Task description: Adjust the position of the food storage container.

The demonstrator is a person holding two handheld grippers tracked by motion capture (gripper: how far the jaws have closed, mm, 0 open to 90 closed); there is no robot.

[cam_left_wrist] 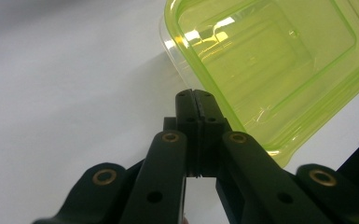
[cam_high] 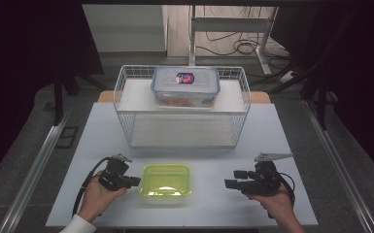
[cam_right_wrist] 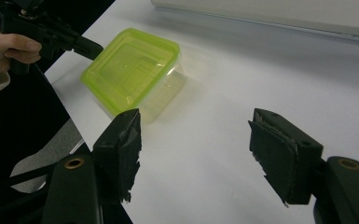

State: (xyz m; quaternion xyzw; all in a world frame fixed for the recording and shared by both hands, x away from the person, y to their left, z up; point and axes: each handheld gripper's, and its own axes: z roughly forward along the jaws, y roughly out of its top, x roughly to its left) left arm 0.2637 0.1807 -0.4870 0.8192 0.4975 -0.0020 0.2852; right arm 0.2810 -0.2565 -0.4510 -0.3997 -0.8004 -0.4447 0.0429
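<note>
With jaws together, the left gripper [cam_high: 135, 181] at nine o'clock could shove the lidded yellow-green plastic box [cam_high: 165, 180]; the right gripper [cam_high: 229, 179] gapes empty.

one green-lidded container [cam_high: 165, 180], one blue-lidded container [cam_high: 185, 86], one wire basket [cam_high: 126, 82], two grippers: left gripper [cam_high: 135, 181], right gripper [cam_high: 230, 178].

Lime-green lid [cam_high: 165, 180], white table [cam_high: 213, 160]

Your counter [cam_high: 77, 165] looks matt and smooth; the green lid [cam_high: 165, 179] is glossy translucent plastic; at 12 o'clock, white wire basket [cam_high: 126, 87].
</note>
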